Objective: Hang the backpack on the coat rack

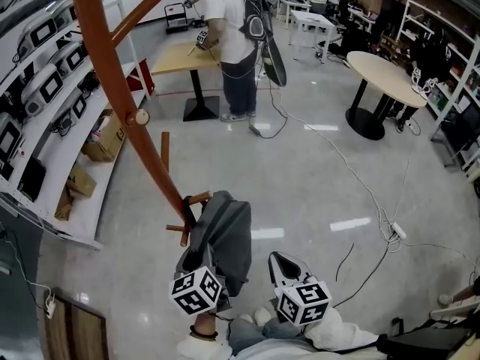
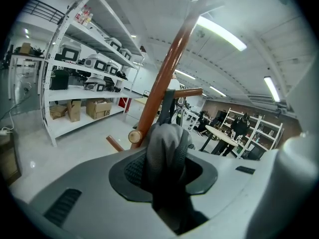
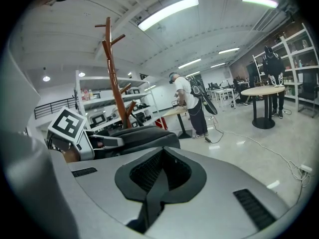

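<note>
the left gripper has its fingers partly closed and clamped on a fold of the grey backpack. the backpack is held against the brown coat rack, its dark strap up at a low peg. the right gripper sits just beside it, fingers together on nothing.

Coat rack blocks left; floor right open.

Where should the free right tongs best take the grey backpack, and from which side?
Probably the backpack by its lower body, from the right in the head view. It droops beside the coat rack peg, left tongs pinching its upper fabric, so that flank faces the right tongs.
</note>
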{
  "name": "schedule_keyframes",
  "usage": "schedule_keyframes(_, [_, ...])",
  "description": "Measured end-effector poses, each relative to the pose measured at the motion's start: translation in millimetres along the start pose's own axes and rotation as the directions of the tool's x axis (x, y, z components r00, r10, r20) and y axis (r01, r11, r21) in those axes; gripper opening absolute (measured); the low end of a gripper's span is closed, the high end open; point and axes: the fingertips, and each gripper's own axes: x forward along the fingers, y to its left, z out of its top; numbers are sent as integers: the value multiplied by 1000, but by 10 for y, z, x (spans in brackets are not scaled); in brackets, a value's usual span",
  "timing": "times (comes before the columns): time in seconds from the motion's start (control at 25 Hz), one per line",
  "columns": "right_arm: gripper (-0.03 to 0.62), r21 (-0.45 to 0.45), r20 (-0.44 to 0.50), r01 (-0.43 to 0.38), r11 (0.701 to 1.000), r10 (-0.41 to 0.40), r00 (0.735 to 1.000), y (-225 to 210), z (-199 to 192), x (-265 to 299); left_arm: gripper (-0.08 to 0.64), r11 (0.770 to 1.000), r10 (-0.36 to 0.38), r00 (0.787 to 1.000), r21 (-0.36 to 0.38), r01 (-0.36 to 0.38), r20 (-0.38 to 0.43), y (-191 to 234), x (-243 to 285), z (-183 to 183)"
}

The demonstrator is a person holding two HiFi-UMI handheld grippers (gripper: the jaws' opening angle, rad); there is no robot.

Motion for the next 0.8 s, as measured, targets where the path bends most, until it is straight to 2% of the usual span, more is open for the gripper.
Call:
schedule_keyframes(0.28, [12,3,5,-24,1000,24,1000,122,16,21,117,998,3,1000,61,-4,15,44,85,-58])
schedule_keyframes(0.44, [12,8,9,-49,999,49,999,234,21,33,128,989,43,997,136,-50,57,116,144,-90])
schedule_keyframes(0.64, [12,9,26,-53,999,53,998,253,36,-19,161,979,96,991,173,-110,90,161,182,-113])
schedule_keyframes(0.8, [12,10,38,-46,999,46,998,248,49,-69,179,975,99,989,186,-118,110,163,167,-104])
